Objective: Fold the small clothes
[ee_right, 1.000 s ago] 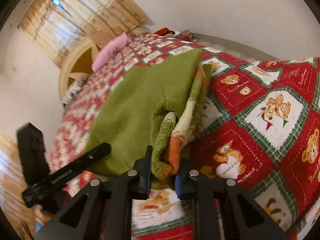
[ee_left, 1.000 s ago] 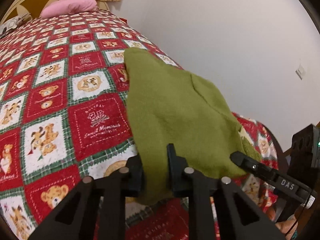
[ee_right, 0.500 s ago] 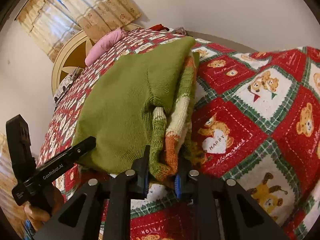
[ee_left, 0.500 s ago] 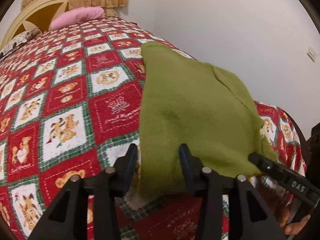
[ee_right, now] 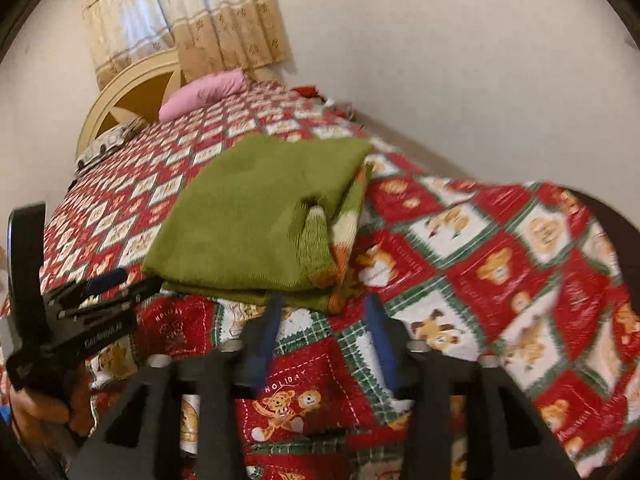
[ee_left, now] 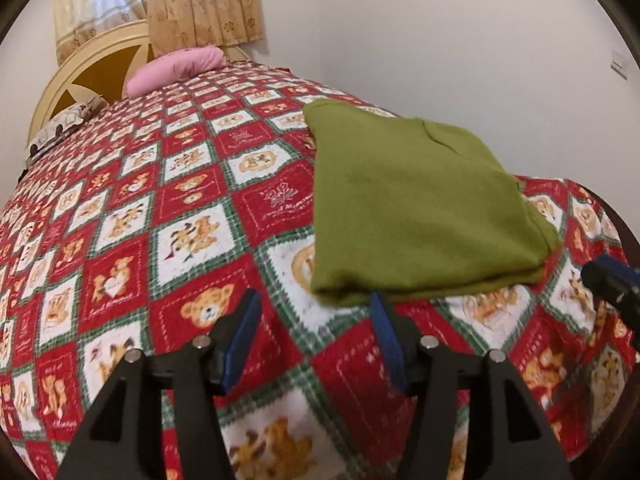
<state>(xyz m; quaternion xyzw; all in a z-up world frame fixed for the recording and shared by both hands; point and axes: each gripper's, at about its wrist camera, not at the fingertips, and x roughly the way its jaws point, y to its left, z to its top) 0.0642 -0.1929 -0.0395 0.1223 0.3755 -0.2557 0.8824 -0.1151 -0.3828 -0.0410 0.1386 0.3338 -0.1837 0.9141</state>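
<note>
A folded green knit sweater [ee_left: 412, 208] lies flat on the bed near its foot end; in the right wrist view [ee_right: 256, 216] its striped orange, white and green sleeve cuff [ee_right: 332, 248] shows at the right edge of the fold. My left gripper [ee_left: 314, 312] is open and empty, just short of the sweater's near edge. My right gripper [ee_right: 322, 312] is open and empty, just short of the sweater's near right corner. The left gripper also shows in the right wrist view [ee_right: 96, 300], and a right fingertip [ee_left: 612, 280] shows in the left wrist view.
The bed has a red, white and green teddy-bear quilt [ee_left: 160, 240]. A pink pillow [ee_left: 176, 68] and a patterned pillow [ee_left: 64, 124] lie at the cream headboard [ee_left: 92, 68]. A white wall [ee_left: 440, 40] runs along the bed's right side. Curtains [ee_right: 180, 12] hang behind.
Both grippers have opened and let go of the sweater, then pulled back toward the foot of the bed. The sweater now lies flat and folded on the quilt.
</note>
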